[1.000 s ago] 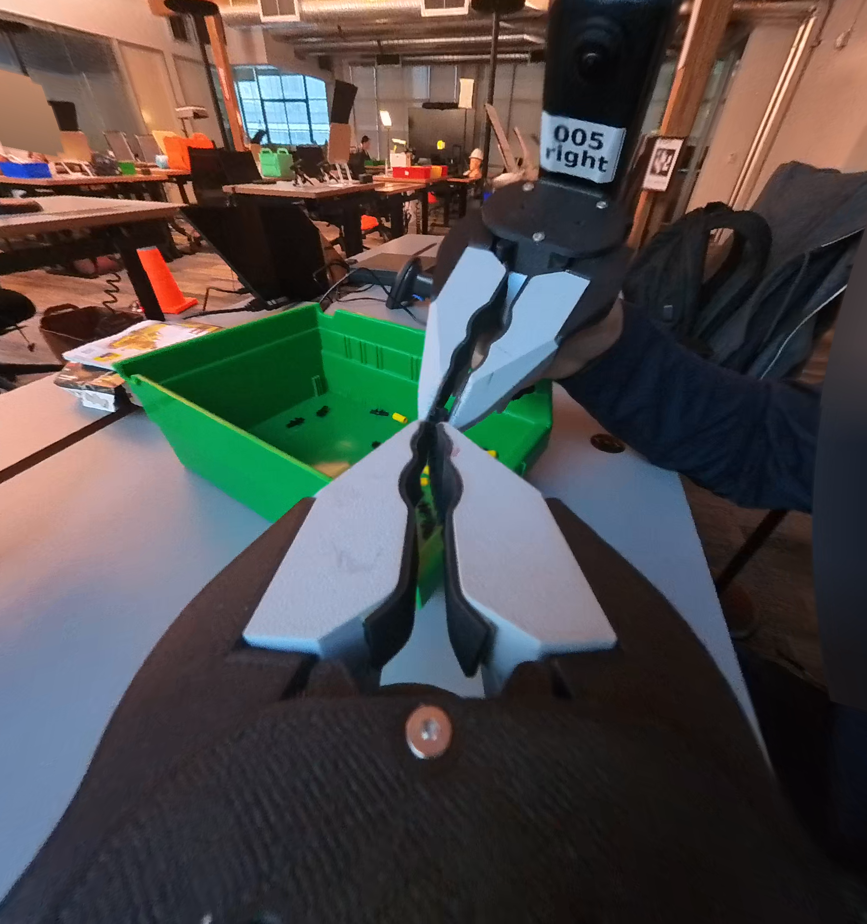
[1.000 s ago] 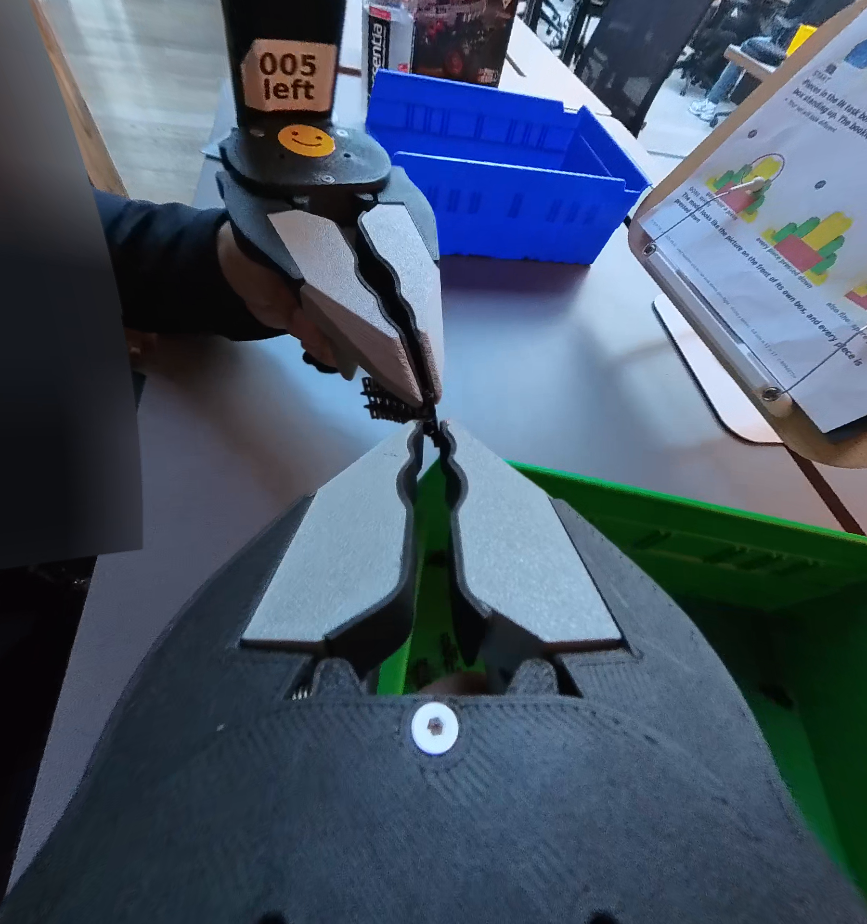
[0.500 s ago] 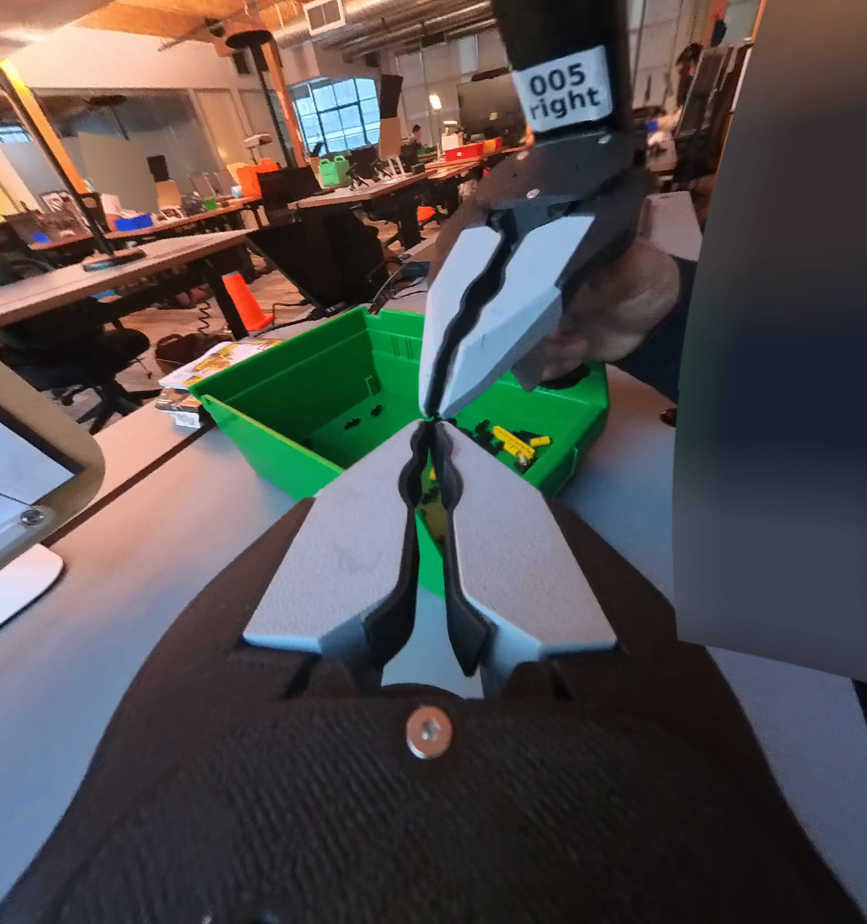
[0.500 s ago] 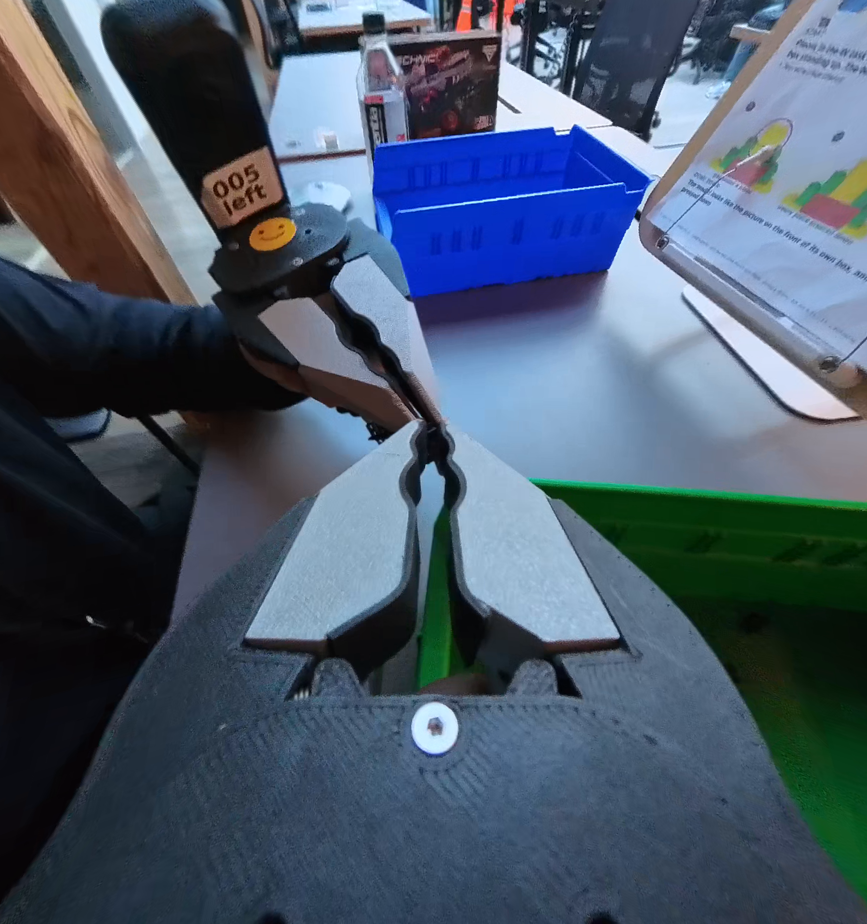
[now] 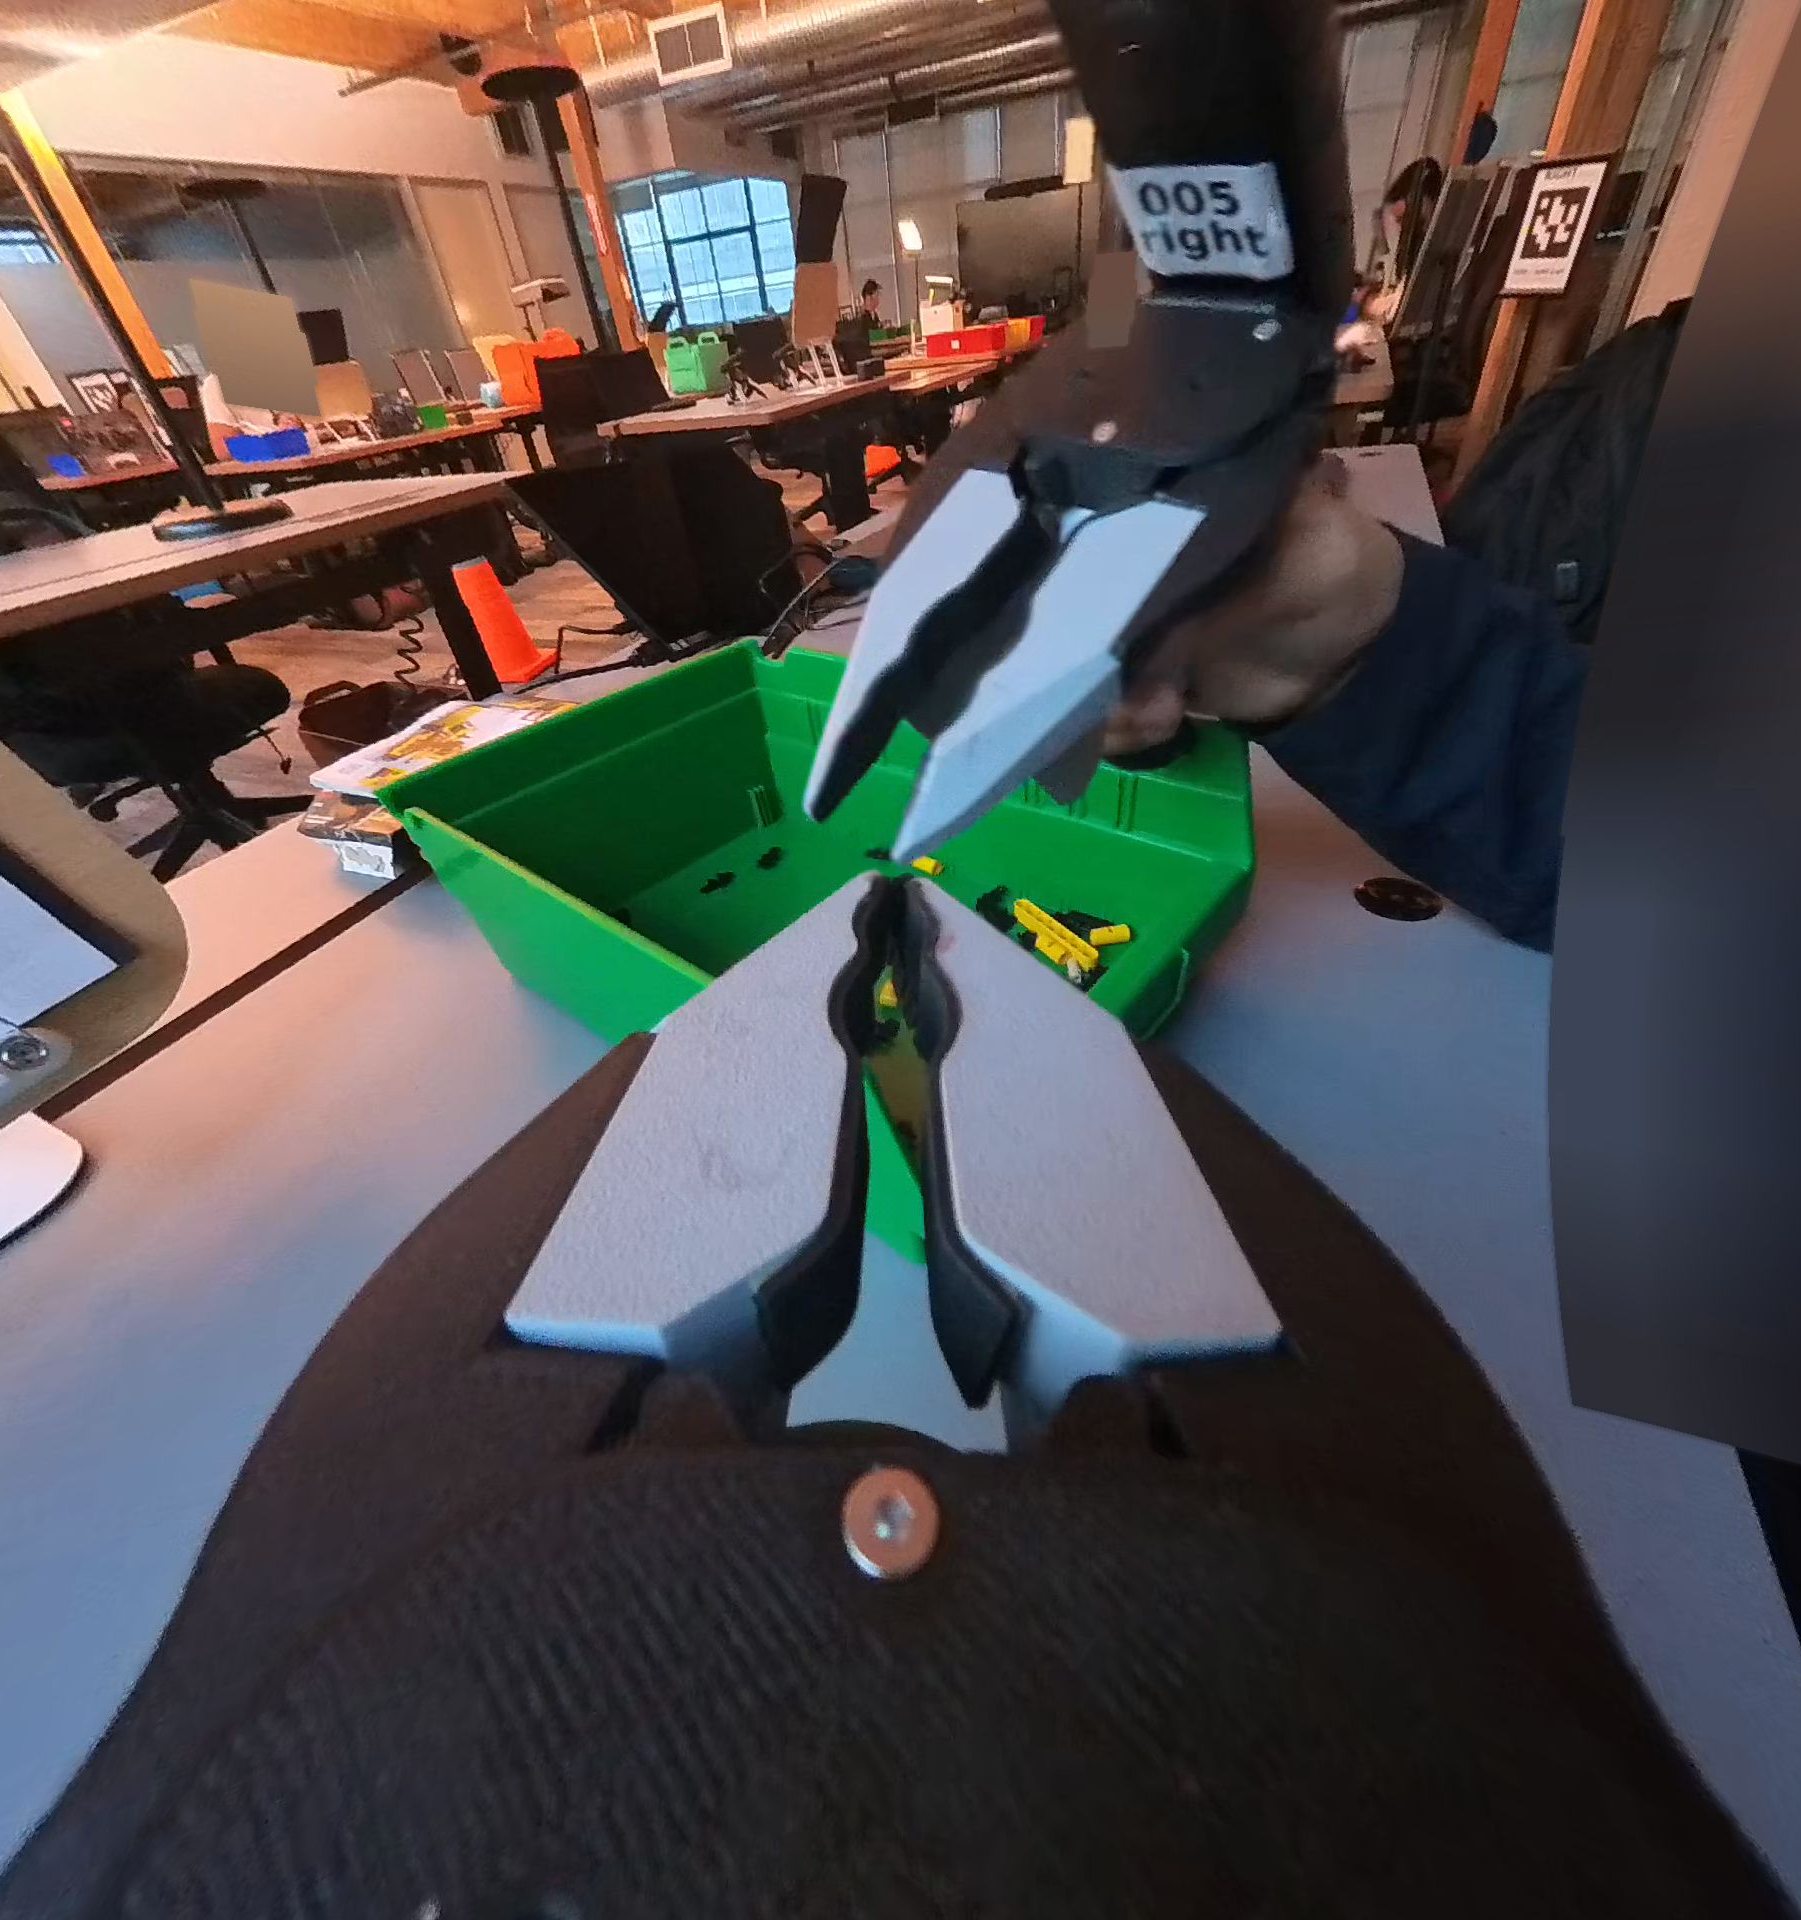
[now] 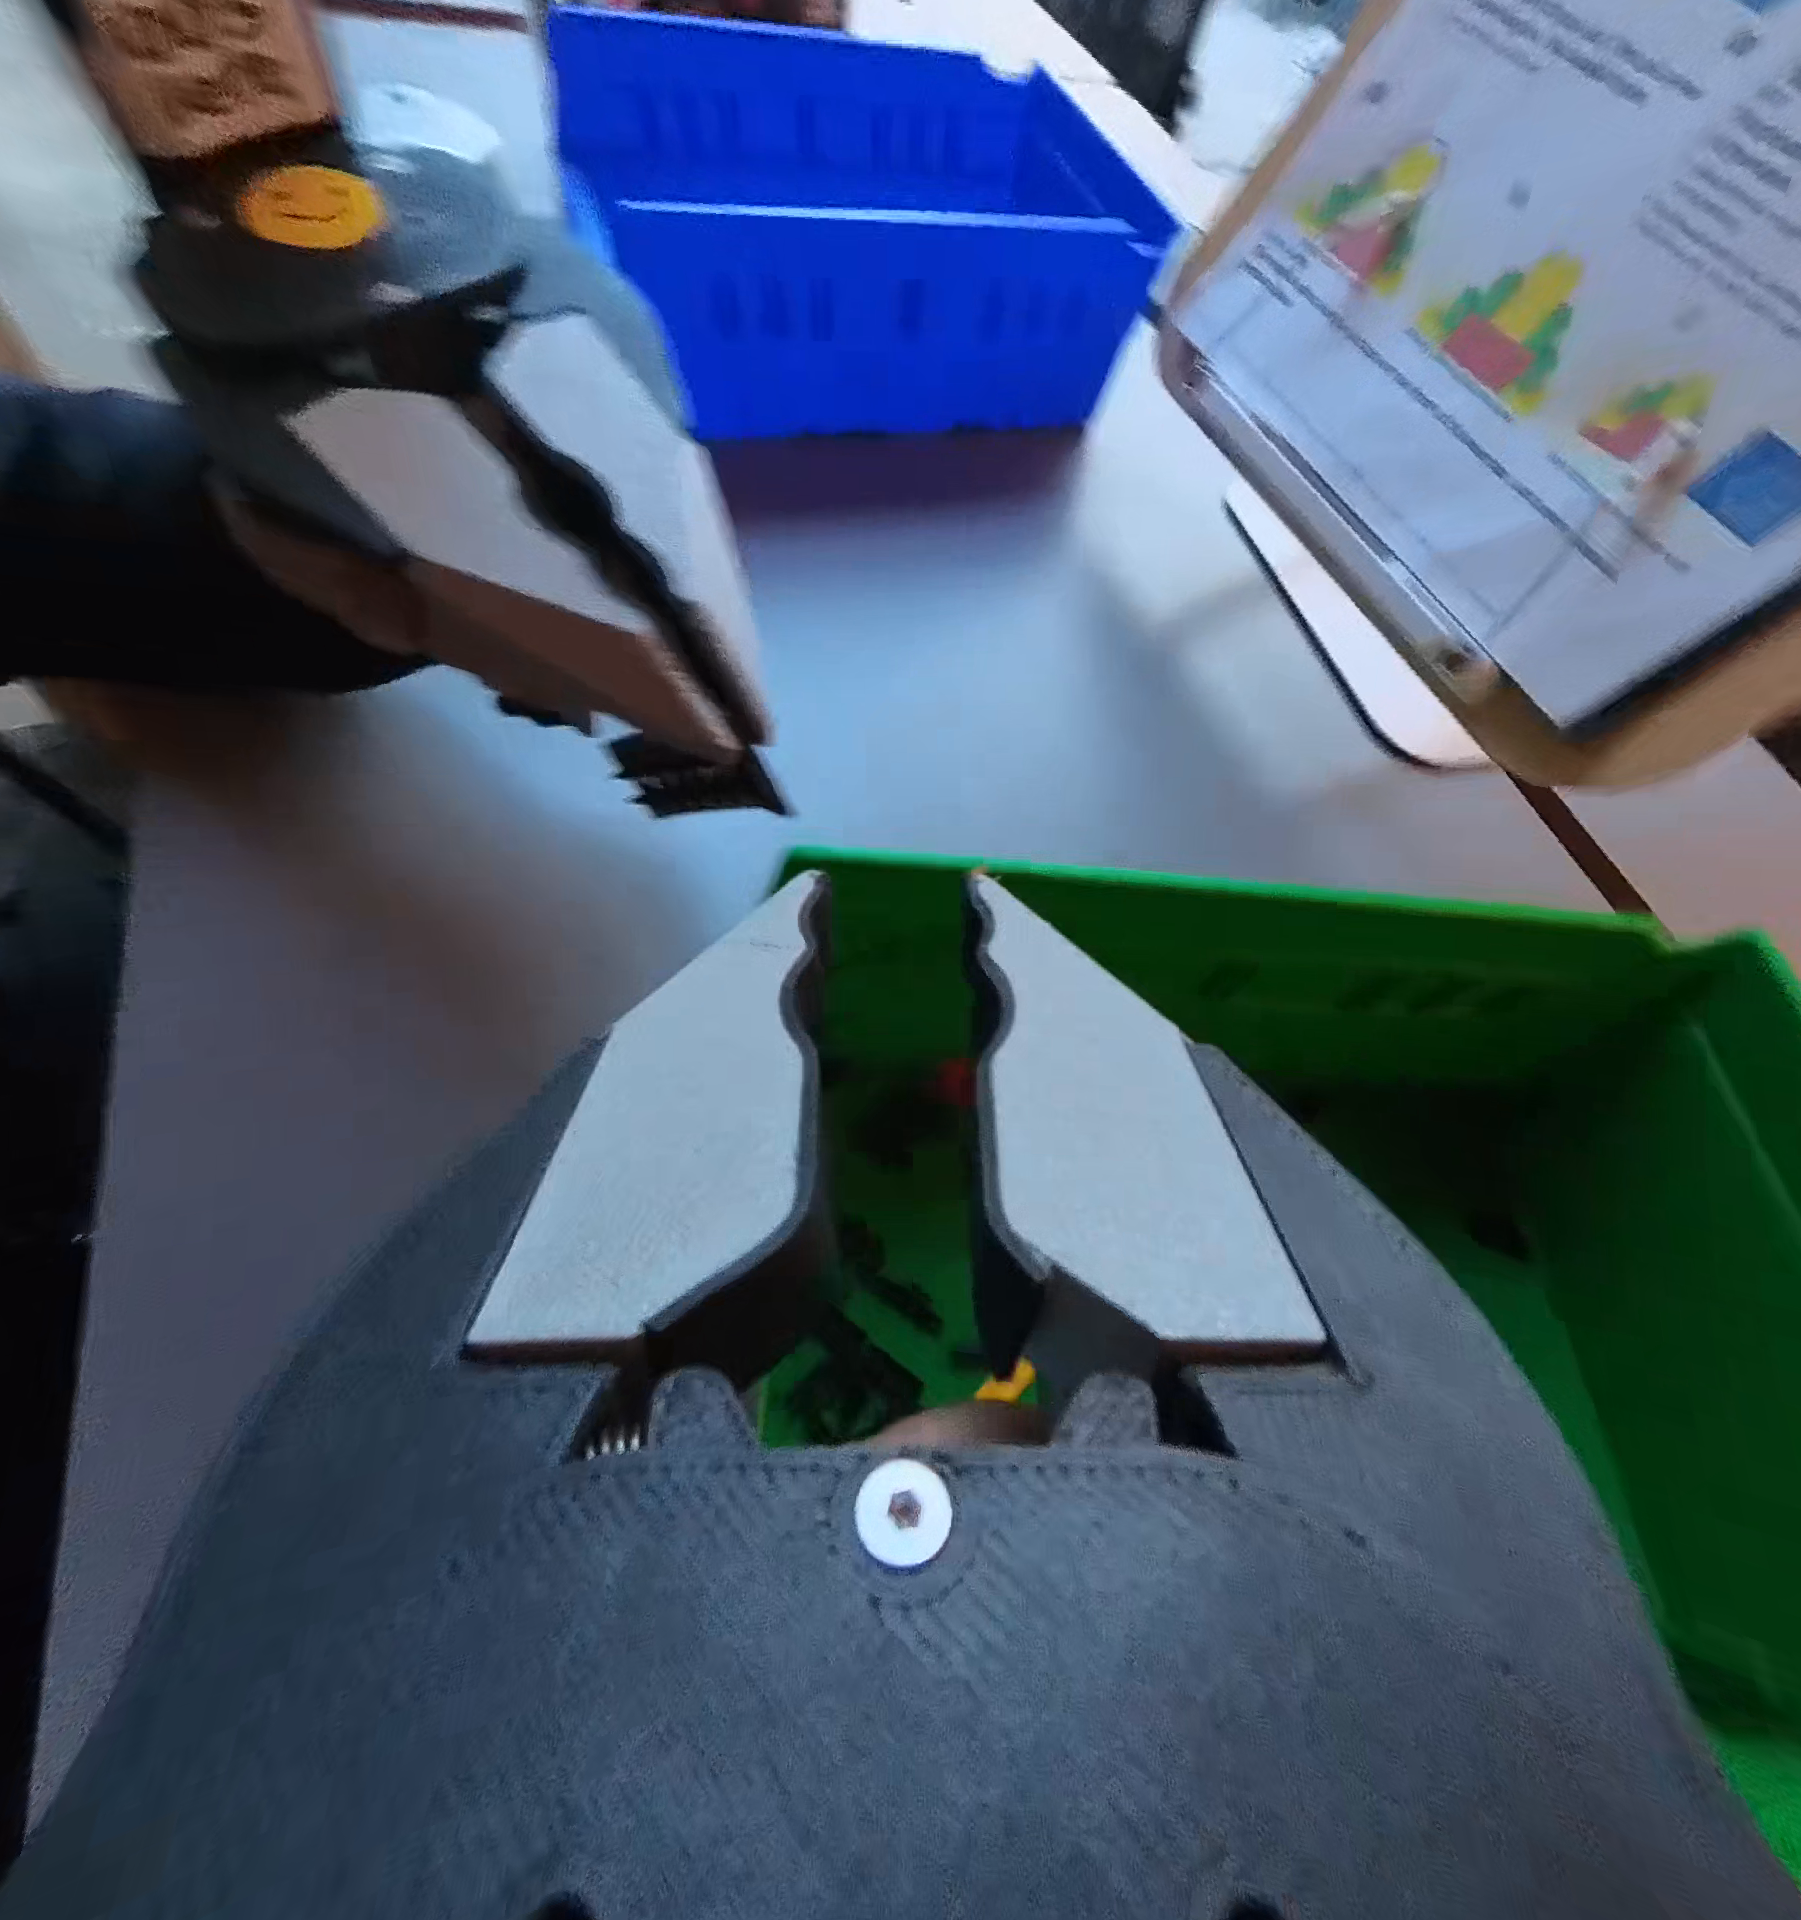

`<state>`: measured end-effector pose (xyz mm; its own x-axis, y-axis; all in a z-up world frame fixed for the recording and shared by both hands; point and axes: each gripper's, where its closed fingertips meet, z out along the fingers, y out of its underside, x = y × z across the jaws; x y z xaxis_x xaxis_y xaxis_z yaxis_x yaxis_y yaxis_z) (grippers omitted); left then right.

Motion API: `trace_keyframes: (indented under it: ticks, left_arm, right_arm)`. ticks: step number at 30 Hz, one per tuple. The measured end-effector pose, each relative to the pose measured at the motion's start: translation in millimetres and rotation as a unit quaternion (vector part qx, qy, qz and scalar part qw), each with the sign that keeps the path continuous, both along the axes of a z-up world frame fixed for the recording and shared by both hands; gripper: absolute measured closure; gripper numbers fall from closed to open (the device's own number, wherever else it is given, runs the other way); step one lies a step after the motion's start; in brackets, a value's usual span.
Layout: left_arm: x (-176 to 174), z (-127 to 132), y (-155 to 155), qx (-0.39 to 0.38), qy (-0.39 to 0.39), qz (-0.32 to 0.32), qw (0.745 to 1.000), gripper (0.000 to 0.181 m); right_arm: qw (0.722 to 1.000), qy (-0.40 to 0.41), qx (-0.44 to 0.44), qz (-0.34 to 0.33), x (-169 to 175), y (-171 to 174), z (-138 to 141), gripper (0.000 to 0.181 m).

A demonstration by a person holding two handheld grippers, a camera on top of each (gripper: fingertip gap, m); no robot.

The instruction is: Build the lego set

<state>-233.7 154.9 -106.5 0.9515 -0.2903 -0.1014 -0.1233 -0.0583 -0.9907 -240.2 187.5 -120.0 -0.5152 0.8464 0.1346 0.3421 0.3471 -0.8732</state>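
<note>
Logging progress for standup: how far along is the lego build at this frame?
Early. Done: only a small black toothed lego piece is out of the bin, pinched at the tip of the left claw. In hand: the right claw is open and empty over the green plastic bin, beside that piece. Left: loose yellow and black lego pieces lie unassembled in the bin; no finished model is visible.

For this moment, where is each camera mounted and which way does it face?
Left wrist view: on the left tool, shut on a black lego piece, facing the green bin; right tool and hand show.
Right wrist view: on the open right tool, facing the blue bin and instruction board.
Shared: green bin, both tools.
</note>
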Motion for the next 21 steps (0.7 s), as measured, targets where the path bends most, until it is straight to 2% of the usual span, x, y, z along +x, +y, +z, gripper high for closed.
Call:
trace_keyframes:
  ticks: [2, 6, 11, 14, 19, 21]
  left_arm:
    - [0, 2, -1, 0.003, -0.009, -0.003, 1.000, 0.181]
    - [6, 4, -2, 0.001, -0.034, -0.031, 0.999, 0.181]
    - [11, 9, -5, 0.013, -0.040, -0.045, 0.998, 0.181]
    - [11, 14, -8, 0.021, -0.054, -0.050, 0.997, 0.181]
    - [6, 8, -7, 0.005, -0.056, -0.045, 0.997, 0.173]
    - [7, 8, -8, 0.004, -0.051, -0.048, 0.998, 0.178]
  right_arm:
    - [0.999, 0.014, 0.012, 0.051, 8, -19, 2, 0.164]
    - [0.994, 0.057, 0.036, 0.081, 10, -37, 9, 0.171]
    - [0.993, 0.063, 0.046, 0.089, 9, -44, 7, 0.178]
    - [0.993, 0.061, 0.021, 0.096, 9, -48, 10, 0.179]
    - [0.994, 0.052, 0.006, 0.097, 9, -45, 9, 0.179]
    - [0.994, 0.053, 0.010, 0.094, 8, -45, 8, 0.179]
